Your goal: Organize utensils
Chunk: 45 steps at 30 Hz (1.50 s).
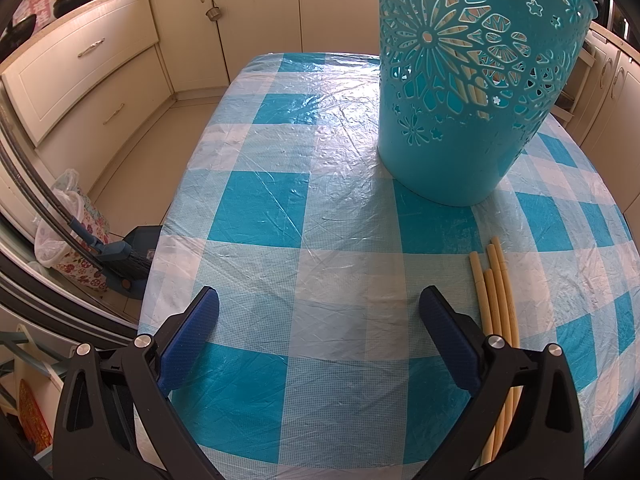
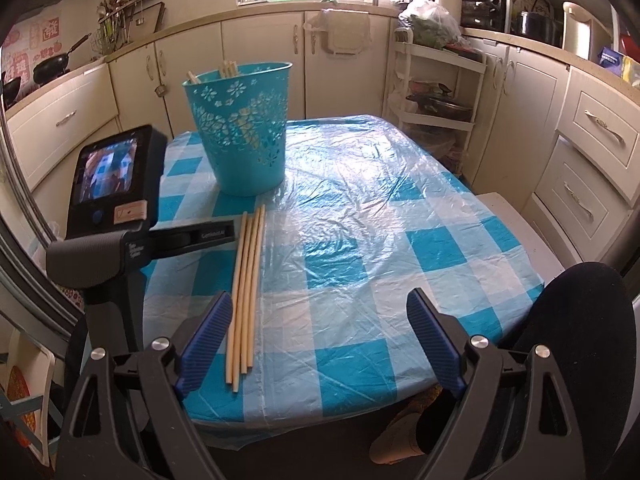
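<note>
Left fingers [image 1: 318, 300]: my pair spread wide, empty, over bare table [image 1: 280, 208].
Right fingers [image 2: 320, 304]: wide, nothing gripped; left pad just beside chopsticks [image 2: 246, 292].
Chopsticks: four loose, pointing to 12 o'clock.
Basket [image 2: 244, 128]: 11 o'clock, more sticks inside.

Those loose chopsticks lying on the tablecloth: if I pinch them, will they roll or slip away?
The chopsticks look thin, round and stiff, so they would probably roll sideways if nudged. The glossy, wrinkled plastic tablecloth likely gives little grip, so they may slide too. Four lie side by side; the open right gripper may catch several at once.
</note>
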Tool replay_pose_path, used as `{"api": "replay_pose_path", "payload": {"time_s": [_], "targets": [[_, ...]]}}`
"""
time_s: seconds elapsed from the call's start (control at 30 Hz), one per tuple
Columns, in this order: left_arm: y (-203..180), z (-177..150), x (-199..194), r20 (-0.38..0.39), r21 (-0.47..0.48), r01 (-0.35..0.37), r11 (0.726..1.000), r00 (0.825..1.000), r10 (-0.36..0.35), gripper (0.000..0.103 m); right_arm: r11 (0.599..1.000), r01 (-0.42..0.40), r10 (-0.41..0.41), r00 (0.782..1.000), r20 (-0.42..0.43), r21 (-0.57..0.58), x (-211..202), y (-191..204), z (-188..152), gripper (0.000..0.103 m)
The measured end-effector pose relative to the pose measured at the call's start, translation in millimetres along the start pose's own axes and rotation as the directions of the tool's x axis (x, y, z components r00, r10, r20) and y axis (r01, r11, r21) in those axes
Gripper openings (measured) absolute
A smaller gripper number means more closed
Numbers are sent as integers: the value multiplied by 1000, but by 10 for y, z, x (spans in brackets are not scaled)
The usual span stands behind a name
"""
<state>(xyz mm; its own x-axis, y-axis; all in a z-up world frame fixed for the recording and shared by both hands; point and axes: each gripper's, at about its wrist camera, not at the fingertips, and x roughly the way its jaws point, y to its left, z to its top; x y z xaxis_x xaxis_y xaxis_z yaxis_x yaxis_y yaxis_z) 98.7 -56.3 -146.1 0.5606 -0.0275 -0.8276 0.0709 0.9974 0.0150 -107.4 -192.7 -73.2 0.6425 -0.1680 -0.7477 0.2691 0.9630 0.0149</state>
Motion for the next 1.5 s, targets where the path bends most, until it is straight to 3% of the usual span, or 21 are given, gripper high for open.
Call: {"api": "replay_pose_path", "payload": {"time_s": [0.57, 1.5], "targets": [[0, 1, 3, 0, 0, 0, 1000, 1000, 0, 96, 999, -20, 19, 1000, 17, 31, 213, -41, 185, 86], [0, 4, 6, 0, 0, 0, 1000, 1000, 0, 96, 998, -37, 42, 996, -81, 60, 602, -10, 152, 86]]}}
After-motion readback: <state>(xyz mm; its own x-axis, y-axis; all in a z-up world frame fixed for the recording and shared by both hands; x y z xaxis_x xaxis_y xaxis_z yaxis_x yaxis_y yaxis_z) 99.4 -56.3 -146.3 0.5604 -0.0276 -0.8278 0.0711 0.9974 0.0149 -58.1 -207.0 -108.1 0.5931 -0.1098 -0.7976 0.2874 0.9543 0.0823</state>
